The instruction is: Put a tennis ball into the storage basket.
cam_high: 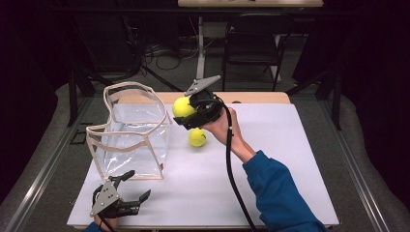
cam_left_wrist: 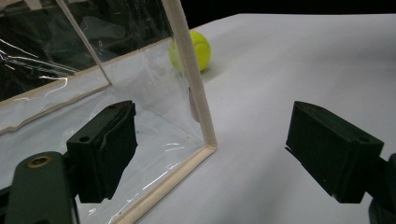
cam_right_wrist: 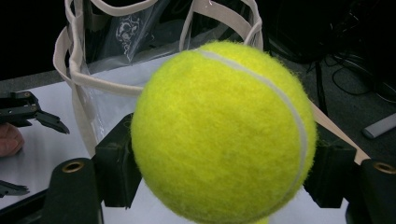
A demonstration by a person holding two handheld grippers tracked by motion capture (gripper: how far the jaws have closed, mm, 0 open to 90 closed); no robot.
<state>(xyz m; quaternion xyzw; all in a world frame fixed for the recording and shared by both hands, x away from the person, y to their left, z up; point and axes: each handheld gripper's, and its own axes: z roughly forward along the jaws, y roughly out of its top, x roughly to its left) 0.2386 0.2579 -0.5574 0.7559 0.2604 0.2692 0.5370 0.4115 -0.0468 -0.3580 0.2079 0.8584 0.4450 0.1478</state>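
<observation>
Right gripper point(cam_high: 186, 113) — jaws clamped on a fuzzy yellow-green tennis ball point(cam_high: 183, 107), held in the air just beside the upper right rim of the clear plastic bag with cream fabric trim point(cam_high: 130, 140). Second yellow-green tennis ball point(cam_high: 197, 137) — lying on the white table surface point(cam_high: 270, 159), near the bag's right side. Left gripper point(cam_high: 133, 191) — jaws spread wide with nothing between them, low at the table's near left edge, at the bag's front corner.

Bare worktop point(cam_high: 270, 164) across the right half and near middle; free passage there. Clear bag point(cam_high: 133, 133) upright on the left, open at top, walling off that side. Loose ball point(cam_high: 197, 137) on the worktop just right of the bag, narrowing the lane beside it. Right hand-held gripper point(cam_high: 186, 110) with clamped ball point(cam_high: 183, 107) raised near the bag's right rim. Left hand-held gripper point(cam_high: 135, 186) spread wide at the bag's near corner, blocking the front-left edge.
</observation>
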